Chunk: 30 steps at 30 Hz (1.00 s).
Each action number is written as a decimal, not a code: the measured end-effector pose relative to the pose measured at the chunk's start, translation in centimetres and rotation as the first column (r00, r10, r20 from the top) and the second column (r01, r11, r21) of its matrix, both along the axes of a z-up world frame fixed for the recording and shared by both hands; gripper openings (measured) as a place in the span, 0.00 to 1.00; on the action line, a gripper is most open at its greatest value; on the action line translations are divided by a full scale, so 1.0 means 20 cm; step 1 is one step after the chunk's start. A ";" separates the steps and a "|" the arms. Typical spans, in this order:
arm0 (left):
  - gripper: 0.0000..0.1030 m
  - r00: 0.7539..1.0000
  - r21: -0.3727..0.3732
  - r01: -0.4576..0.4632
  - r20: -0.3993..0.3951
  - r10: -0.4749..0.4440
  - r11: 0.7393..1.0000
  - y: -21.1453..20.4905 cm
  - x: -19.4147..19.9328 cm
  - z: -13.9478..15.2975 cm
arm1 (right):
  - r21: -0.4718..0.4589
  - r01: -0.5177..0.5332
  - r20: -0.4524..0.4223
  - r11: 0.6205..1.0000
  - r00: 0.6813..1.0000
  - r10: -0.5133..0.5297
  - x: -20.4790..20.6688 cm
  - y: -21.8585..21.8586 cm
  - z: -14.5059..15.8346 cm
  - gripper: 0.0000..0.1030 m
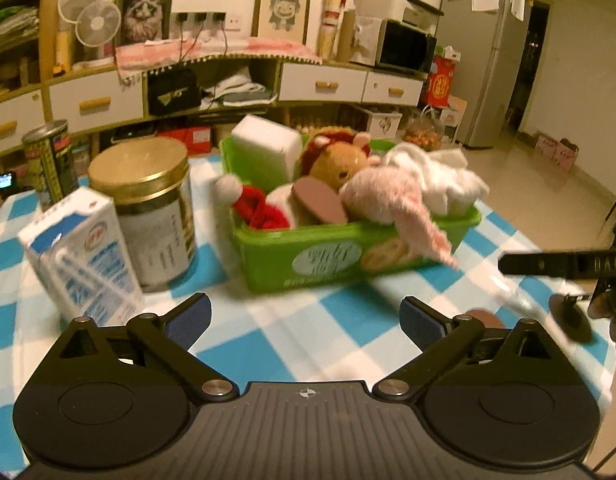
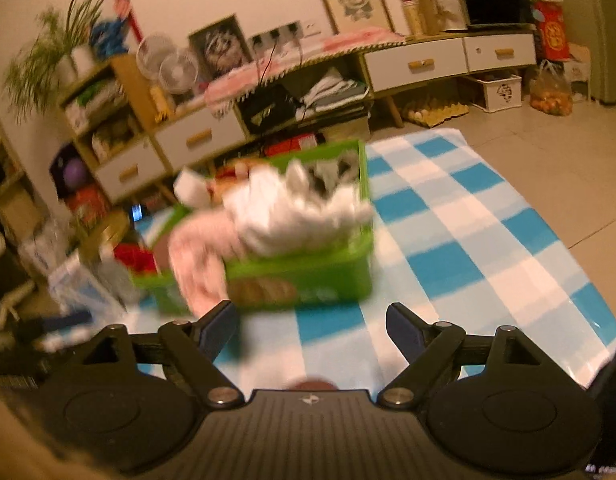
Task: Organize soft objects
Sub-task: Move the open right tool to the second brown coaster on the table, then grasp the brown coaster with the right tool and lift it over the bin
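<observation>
Both grippers standing open and empty before a filled green basket.

The left gripper (image 1: 305, 312) is holding its jaws wide over the blue-and-white checked tablecloth (image 1: 267, 336), nothing between them. The right gripper (image 2: 312, 322) is likewise showing parted jaws with only cloth in the gap. The green basket (image 1: 348, 248) is sitting on the table, packed with soft toys: a brown plush bear (image 1: 340, 160), a pink plush (image 1: 388, 200) draping over the front rim, a white cloth (image 1: 440, 176), a white sponge block (image 1: 267, 148). A milk carton (image 1: 79, 252), a gold-lidded jar (image 1: 147, 208) and a can (image 1: 47, 160) are standing just beside the basket, to its left.
</observation>
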State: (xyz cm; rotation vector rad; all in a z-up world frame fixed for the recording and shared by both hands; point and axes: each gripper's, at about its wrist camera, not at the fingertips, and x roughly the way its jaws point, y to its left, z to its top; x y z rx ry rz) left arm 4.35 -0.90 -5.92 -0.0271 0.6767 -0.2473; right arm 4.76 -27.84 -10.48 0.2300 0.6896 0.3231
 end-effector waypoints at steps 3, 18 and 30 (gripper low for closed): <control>0.94 1.000 -0.010 -0.009 -0.012 0.008 1.000 0.01 -0.03 -0.03 | -0.060 -0.042 -0.018 0.997 0.999 0.041 -0.04 0.02 -0.08 0.55; 0.95 0.997 0.063 0.054 -0.057 -0.050 0.997 -0.09 -0.08 -0.13 | -0.210 -0.171 -0.028 0.963 0.985 0.169 -0.11 0.13 -0.24 0.55; 0.95 0.997 0.070 0.045 -0.069 -0.040 0.997 -0.08 -0.08 -0.14 | -0.277 -0.186 0.011 0.943 0.980 0.197 -0.11 0.18 -0.26 0.29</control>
